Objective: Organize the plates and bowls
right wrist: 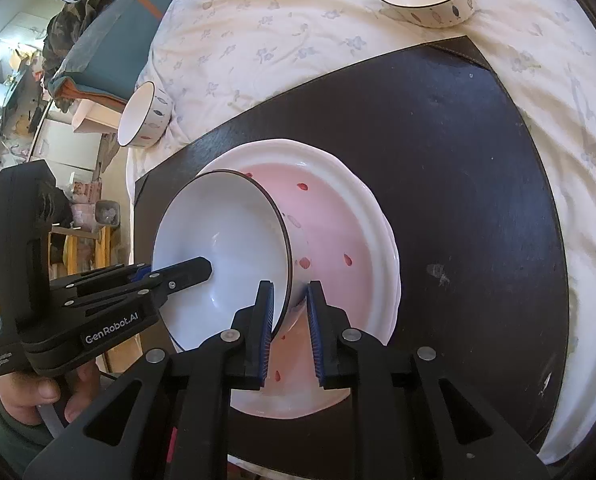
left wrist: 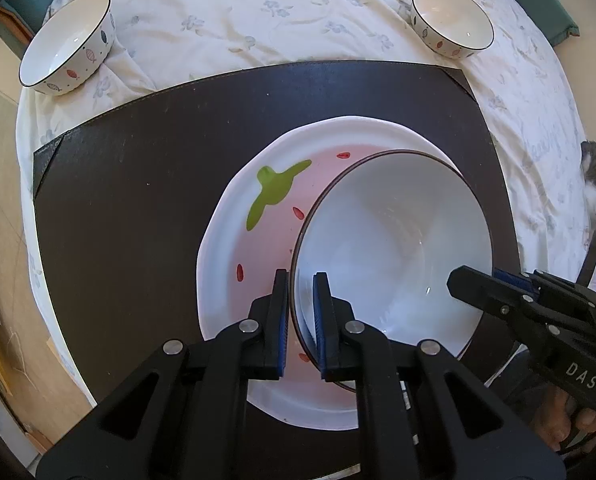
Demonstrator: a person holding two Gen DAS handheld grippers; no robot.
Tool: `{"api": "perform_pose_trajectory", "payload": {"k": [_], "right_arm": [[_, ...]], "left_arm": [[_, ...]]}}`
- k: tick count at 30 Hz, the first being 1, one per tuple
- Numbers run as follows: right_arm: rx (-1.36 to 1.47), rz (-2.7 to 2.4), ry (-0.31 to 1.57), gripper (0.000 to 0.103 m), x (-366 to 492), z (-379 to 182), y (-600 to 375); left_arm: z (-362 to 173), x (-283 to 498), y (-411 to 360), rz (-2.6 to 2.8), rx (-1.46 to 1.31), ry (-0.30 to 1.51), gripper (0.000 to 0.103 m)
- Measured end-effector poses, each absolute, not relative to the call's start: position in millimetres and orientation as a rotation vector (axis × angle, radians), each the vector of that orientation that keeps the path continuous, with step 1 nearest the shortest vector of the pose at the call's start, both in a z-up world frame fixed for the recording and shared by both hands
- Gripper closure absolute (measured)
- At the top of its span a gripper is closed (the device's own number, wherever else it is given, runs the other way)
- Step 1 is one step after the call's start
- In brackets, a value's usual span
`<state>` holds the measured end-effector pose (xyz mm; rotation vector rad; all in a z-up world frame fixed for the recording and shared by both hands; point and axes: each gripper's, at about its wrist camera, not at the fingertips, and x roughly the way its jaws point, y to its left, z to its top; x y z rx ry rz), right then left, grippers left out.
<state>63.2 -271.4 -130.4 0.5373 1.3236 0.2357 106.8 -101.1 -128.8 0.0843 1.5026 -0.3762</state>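
White and shiny, a big round bowl with a thin dark rim (left wrist: 394,248) sits tilted inside a wide white plate with a pink middle, red seed marks and a green leaf shape (left wrist: 257,216). The plate lies flat on a dark brown mat (left wrist: 137,200), and the mat lies on a cream sheet with small blue-grey flowers (left wrist: 257,12). The left gripper (left wrist: 301,320) has its two black fingers with blue pads on either side of the bowl's rim, pinching it. The right gripper (right wrist: 289,320) is at the other side of the bowl. Its fingers sit a little apart around the rim, one inside the bowl and one outside; the inside one looks to touch the rim, the outside one stands clear, so they are not squeezing it. Two small white bowls with little fish painted on the outside stand on the sheet beyond the mat, well apart, one at the left (left wrist: 67,42) and one at the right (left wrist: 452,20). A hand (right wrist: 45,396) holds the handle of the left gripper.
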Motion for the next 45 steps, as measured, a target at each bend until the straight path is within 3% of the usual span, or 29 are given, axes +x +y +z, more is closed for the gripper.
{"api": "perform_pose_trajectory", "payload": {"k": [18, 19, 21, 23, 27, 29, 30, 31, 33, 35, 45], "right_arm": [[0.511, 0.217, 1.286, 0.083, 63.5, -123.3, -274.0], [0.510, 0.216, 1.284, 0.083, 63.2, -122.3, -273.9], [0.510, 0.218, 1.283, 0.083, 62.5, -122.0, -274.4], [0.496, 0.217, 1.276, 0.083, 61.5, -120.4, -273.7], [0.463, 0.206, 1.256, 0.081, 59.2, -116.2, -272.6], [0.444, 0.193, 1.246, 0.064, 57.3, -113.5, -272.0], [0.442, 0.189, 1.244, 0.038, 56.5, -112.1, -272.2], [0.446, 0.188, 1.232, 0.028, 55.4, -109.5, -272.7], [0.446, 0.201, 1.211, 0.020, 53.8, -104.0, -272.6], [0.437, 0.193, 1.184, 0.000, 51.2, -98.1, -271.9], [0.254, 0.109, 1.058, 0.000, 35.1, -67.2, -264.0]], "left_arm": [[-117.3, 99.8, -103.7, -0.375, 0.149, 1.436, 0.091], [-116.3, 98.5, -104.0, -0.376, 0.157, 1.430, 0.088], [-112.9, 94.9, -103.4, -0.370, 0.176, 1.408, 0.059], [-107.9, 91.3, -102.9, -0.359, 0.193, 1.375, 0.045], [-101.6, 86.4, -101.4, -0.355, 0.208, 1.352, 0.043], [-99.7, 83.6, -100.6, -0.349, 0.221, 1.344, 0.043], [-99.2, 82.4, -100.6, -0.345, 0.226, 1.340, 0.043], [-97.7, 80.4, -100.5, -0.336, 0.234, 1.330, 0.043], [-93.6, 76.9, -97.8, -0.324, 0.234, 1.306, 0.043], [-89.0, 73.2, -94.7, -0.320, 0.219, 1.281, 0.043], [-58.6, 62.7, -75.9, -0.235, 0.147, 1.104, 0.043]]}}
